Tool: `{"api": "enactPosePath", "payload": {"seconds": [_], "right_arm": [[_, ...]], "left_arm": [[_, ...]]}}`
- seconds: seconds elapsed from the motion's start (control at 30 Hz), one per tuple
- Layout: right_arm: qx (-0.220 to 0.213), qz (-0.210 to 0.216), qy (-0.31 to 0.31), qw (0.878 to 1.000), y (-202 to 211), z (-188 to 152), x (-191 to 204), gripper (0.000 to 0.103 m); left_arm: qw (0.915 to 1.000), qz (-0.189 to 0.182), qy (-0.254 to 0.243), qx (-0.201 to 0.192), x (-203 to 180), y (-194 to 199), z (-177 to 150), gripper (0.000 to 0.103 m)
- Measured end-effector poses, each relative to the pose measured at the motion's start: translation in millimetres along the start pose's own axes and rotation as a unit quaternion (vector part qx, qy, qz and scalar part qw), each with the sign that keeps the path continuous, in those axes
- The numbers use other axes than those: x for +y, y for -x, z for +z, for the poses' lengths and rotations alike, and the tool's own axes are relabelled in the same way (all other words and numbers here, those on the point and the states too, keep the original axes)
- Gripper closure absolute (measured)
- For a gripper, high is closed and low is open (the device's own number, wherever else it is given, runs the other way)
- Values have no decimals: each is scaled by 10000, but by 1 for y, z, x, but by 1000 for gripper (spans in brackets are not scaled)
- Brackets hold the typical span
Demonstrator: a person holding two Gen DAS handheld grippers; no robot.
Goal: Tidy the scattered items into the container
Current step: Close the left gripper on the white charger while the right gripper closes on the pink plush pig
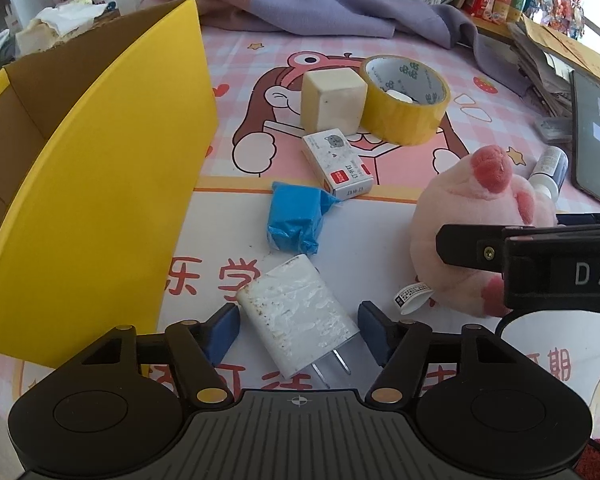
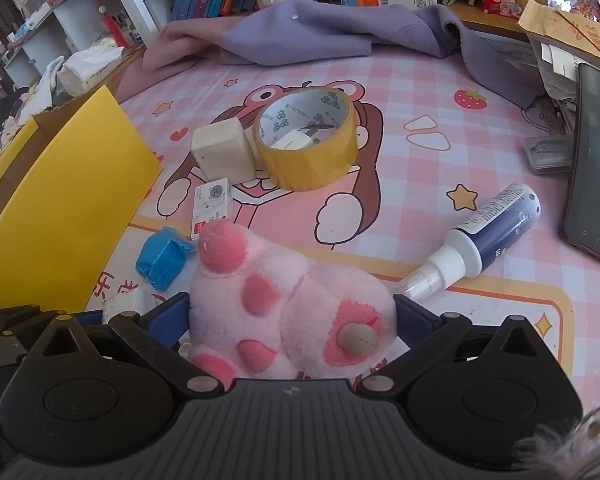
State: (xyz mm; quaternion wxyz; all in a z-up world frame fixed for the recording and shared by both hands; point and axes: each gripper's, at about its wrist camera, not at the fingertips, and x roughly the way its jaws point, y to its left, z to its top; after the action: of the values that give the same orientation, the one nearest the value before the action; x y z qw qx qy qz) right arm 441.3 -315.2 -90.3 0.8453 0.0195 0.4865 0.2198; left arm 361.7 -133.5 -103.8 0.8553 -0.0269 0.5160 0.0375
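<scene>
A yellow cardboard box [image 1: 100, 184] stands open at the left; it also shows in the right wrist view [image 2: 60, 208]. My left gripper [image 1: 298, 330] is open around a white charger plug [image 1: 296, 316] lying on the mat, fingers on each side, not touching. My right gripper [image 2: 292, 316] has its fingers against both sides of a pink plush paw [image 2: 284, 304], which also shows in the left wrist view [image 1: 472, 232]. A blue wrapped block [image 1: 296, 220], a small white box [image 1: 336, 162], a cream cube [image 1: 332, 98] and a yellow tape roll [image 1: 404, 100] lie beyond.
A spray bottle [image 2: 488, 236] lies at the right, near a black phone [image 2: 596, 160] and a stack of papers. A purple cloth [image 1: 320, 8] and rows of books line the far edge. The pink cartoon mat [image 1: 380, 248] covers the table.
</scene>
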Motion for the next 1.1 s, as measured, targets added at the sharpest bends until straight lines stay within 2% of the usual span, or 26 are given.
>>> {"api": "enactPosePath", "payload": {"seconds": [0.37,0.6,0.87,1.1], "right_arm": [[-130,28,194,9997,7,-1,6,10],[-414,97,226,9988,24,-4,7,10],[-465,37,90,9989,32,-11,5,10],[-306,-18,138,9994,29,-18,7,10]], "left_arm": [[10000,-72,64,4,3,9,0,58],[9998,-81,-3,-195,2,18,-1,61],[9995,-131,-54,-289,4,25,-6,61],[9999,-146,57,15,7,14,-12,61]]}}
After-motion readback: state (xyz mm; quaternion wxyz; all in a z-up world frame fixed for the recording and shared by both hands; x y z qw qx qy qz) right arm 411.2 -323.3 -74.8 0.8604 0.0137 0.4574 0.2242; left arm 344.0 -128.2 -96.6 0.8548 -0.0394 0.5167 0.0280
